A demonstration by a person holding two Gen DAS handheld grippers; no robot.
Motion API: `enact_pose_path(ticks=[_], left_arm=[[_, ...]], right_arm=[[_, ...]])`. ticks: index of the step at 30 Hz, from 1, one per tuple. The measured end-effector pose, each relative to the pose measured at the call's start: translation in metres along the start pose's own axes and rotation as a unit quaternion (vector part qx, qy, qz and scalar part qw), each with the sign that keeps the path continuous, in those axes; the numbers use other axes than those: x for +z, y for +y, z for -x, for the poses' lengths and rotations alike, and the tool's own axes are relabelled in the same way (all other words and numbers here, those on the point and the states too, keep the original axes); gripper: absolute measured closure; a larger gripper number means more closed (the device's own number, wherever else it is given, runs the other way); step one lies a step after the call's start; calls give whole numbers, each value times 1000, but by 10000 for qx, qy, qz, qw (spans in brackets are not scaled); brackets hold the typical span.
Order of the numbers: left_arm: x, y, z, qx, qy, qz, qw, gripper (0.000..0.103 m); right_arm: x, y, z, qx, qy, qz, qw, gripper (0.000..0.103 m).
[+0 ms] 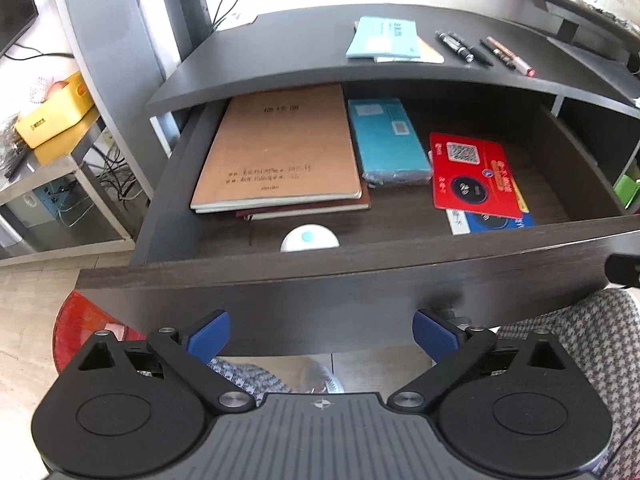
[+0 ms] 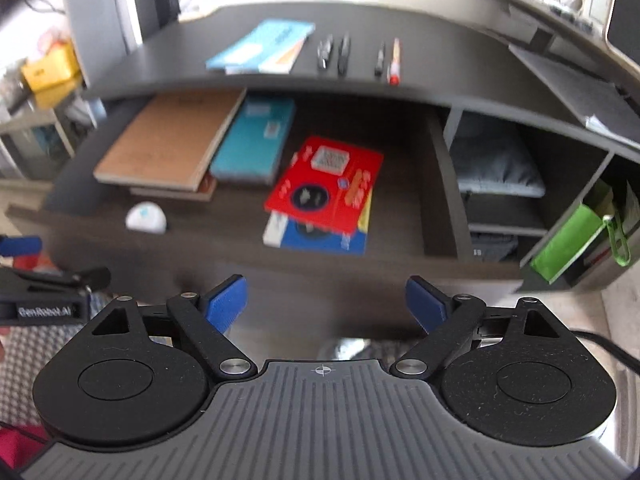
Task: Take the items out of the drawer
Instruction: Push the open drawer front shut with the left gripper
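Note:
The dark wooden drawer (image 1: 360,276) is pulled out under the desk. Inside lie a brown notebook (image 1: 280,144) on darker books, a teal packet (image 1: 386,140), a red card (image 1: 476,174) over a blue and white one, and a small white round device (image 1: 309,239) at the front. My left gripper (image 1: 322,332) hangs open in front of the drawer's front panel, nothing between its blue pads. My right gripper (image 2: 326,302) is open too, empty, before the drawer with the red card (image 2: 326,184) ahead. The right wrist view is blurred.
On the desk top (image 1: 280,56) lie a light blue booklet (image 1: 384,38) and several pens (image 1: 484,52). Side shelves (image 2: 500,176) with a grey cushion and a green folder (image 2: 564,244) stand right of the drawer. A yellow box (image 1: 56,112) sits on a metal shelf at left. A person's patterned trousers show below.

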State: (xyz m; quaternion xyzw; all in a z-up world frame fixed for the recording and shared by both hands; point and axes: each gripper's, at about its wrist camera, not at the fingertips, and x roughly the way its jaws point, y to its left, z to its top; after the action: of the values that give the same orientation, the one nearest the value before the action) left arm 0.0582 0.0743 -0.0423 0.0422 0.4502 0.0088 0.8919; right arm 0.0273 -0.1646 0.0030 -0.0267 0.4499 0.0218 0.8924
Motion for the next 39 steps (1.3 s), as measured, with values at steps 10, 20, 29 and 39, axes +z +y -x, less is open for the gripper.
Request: enact_pose_path(ticks=[10,20,29,39], left_arm=[[-4,5,-12,275,160,318,9990,4],[0,4,-22,278,263,395,9985,3],[-3,3,-23,264,299,490,9980,3],[6,-6,-31,278,249,485,9981,3]], right_arm=[[-2,-15,-33,-146,404,-273,9987,13],[8,-2,-54,-183,551,-83,9983,12],[18,-5,-63,-197,579,-284,9977,12],[28,-3,-73,-267,546,-285,9977,12]])
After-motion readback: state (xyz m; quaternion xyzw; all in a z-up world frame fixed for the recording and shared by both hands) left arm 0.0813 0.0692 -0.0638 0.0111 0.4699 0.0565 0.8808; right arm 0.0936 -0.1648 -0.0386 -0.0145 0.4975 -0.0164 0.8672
